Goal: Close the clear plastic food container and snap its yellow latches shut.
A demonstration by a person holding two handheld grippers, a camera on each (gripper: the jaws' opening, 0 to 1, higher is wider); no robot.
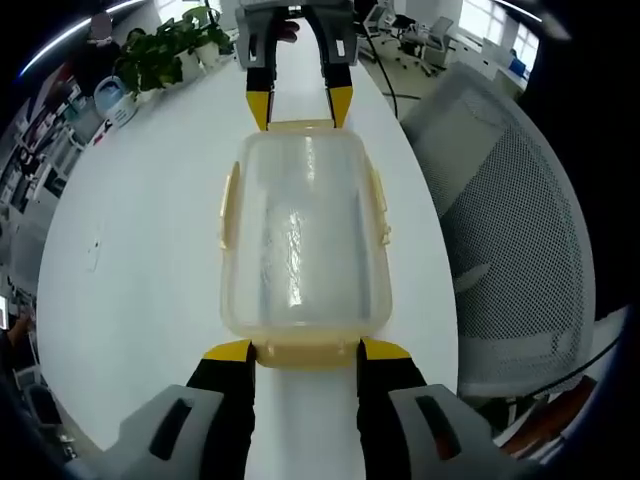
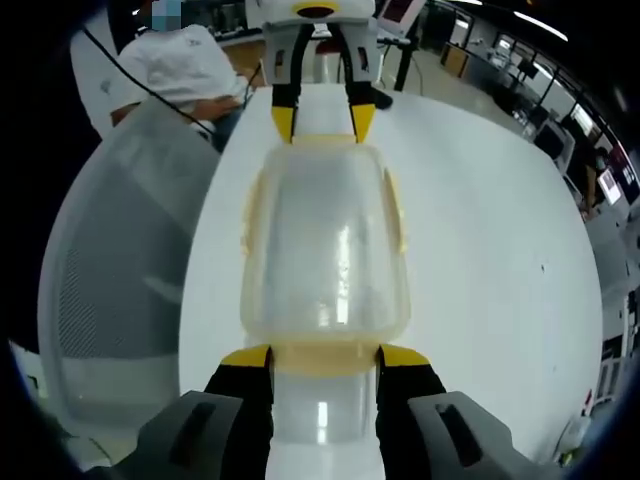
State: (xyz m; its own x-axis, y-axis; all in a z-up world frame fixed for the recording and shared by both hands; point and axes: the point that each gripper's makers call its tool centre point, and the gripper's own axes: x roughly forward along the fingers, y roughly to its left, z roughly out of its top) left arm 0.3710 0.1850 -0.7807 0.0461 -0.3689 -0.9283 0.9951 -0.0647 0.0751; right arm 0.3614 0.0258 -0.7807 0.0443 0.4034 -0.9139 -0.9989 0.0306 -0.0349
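Observation:
The clear plastic container (image 1: 300, 240) (image 2: 325, 250) lies lengthwise on the white table (image 1: 140, 230) with its lid resting on top. Pale yellow latches run along its long sides (image 1: 229, 205) (image 1: 380, 205) and stand slightly out from the walls. My left gripper (image 1: 306, 352) is open, its yellow tips on either side of the end latch nearest it. My right gripper (image 2: 325, 355) is open too, straddling the opposite end latch. Each gripper faces the other across the box: the right gripper (image 1: 300, 108) in the left gripper view, the left gripper (image 2: 322, 120) in the right gripper view.
A grey mesh office chair (image 1: 500, 230) (image 2: 120, 250) stands close against one long table edge. Potted plants (image 1: 170, 50) sit at the table's far end behind the right gripper. A person in a white shirt (image 2: 185, 65) sits beyond the chair. Desks and monitors fill the background.

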